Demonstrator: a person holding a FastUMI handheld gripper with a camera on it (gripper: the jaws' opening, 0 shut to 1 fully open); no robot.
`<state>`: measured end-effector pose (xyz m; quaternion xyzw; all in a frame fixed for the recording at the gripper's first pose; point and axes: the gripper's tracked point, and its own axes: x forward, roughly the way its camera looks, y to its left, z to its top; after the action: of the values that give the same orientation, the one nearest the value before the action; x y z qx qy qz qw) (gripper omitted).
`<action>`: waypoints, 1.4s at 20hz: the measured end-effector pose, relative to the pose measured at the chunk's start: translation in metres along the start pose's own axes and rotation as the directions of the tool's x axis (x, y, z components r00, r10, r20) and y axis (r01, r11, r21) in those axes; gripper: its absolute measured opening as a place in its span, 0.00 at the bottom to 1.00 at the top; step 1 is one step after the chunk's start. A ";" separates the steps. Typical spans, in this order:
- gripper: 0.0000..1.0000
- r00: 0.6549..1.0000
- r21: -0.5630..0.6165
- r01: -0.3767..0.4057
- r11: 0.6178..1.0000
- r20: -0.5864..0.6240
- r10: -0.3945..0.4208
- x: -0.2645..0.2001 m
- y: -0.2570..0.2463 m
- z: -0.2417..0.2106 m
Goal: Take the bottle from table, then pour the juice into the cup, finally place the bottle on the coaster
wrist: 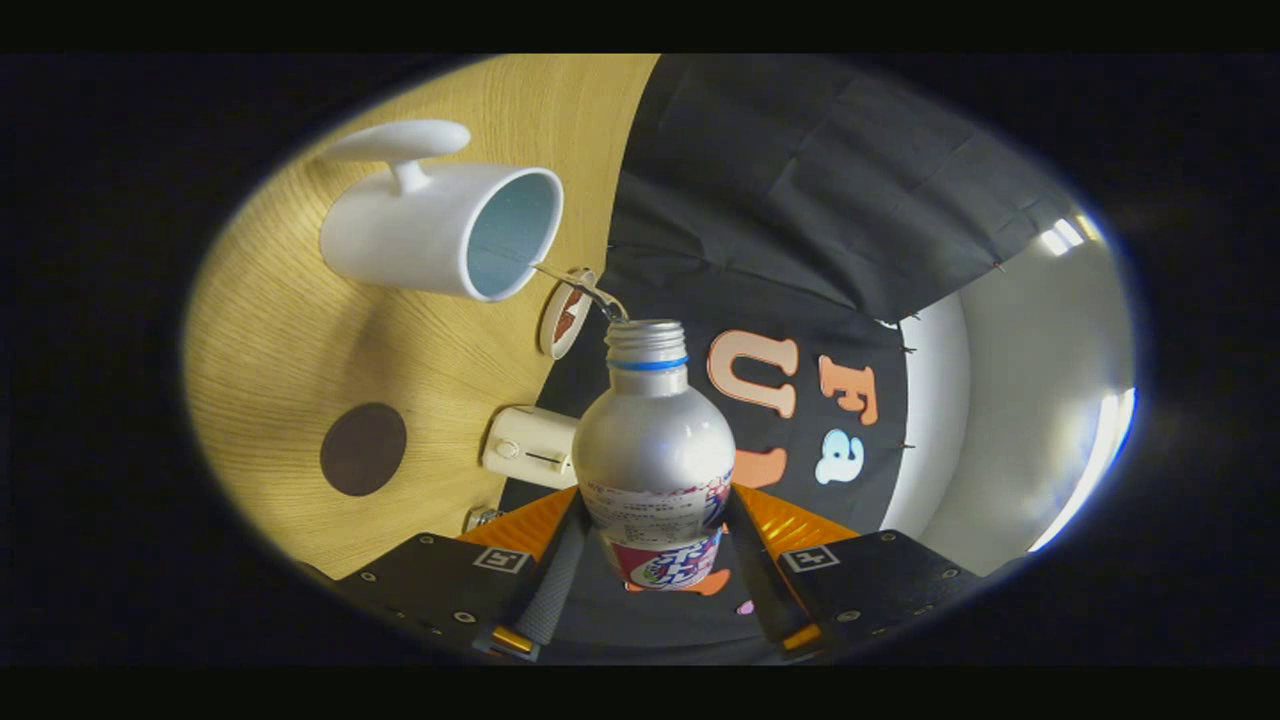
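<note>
The bottle (654, 450) is held between the two fingers of the gripper (655, 560); both fingers are pressed on its sides, down by the label. The bottle is silver, with a blue ring under its open mouth; it is tipped toward the cup (440, 232). A thin stream of juice (572, 282) is seen running from the mouth to the cup's rim. The cup is white — pale blue inside — and is stood on the wooden table (270, 340), beyond the fingers. A dark round coaster (363, 449) is laid on the table, well apart from the cup; a small cream box (530, 446) is seen beside the bottle, and a round disc (566, 313) near the cup's rim.
</note>
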<state>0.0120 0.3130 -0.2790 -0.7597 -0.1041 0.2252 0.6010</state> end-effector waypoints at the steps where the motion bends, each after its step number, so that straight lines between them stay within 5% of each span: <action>1: 0.76 1.000 -0.002 0.001 1.000 -0.002 -0.001 0.000 0.000 0.000; 28: 0.76 0.997 -0.142 0.052 0.988 0.065 -0.043 0.012 -0.020 0.009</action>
<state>0.0211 0.3308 -0.2636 -0.7911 -0.1566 0.2262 0.5463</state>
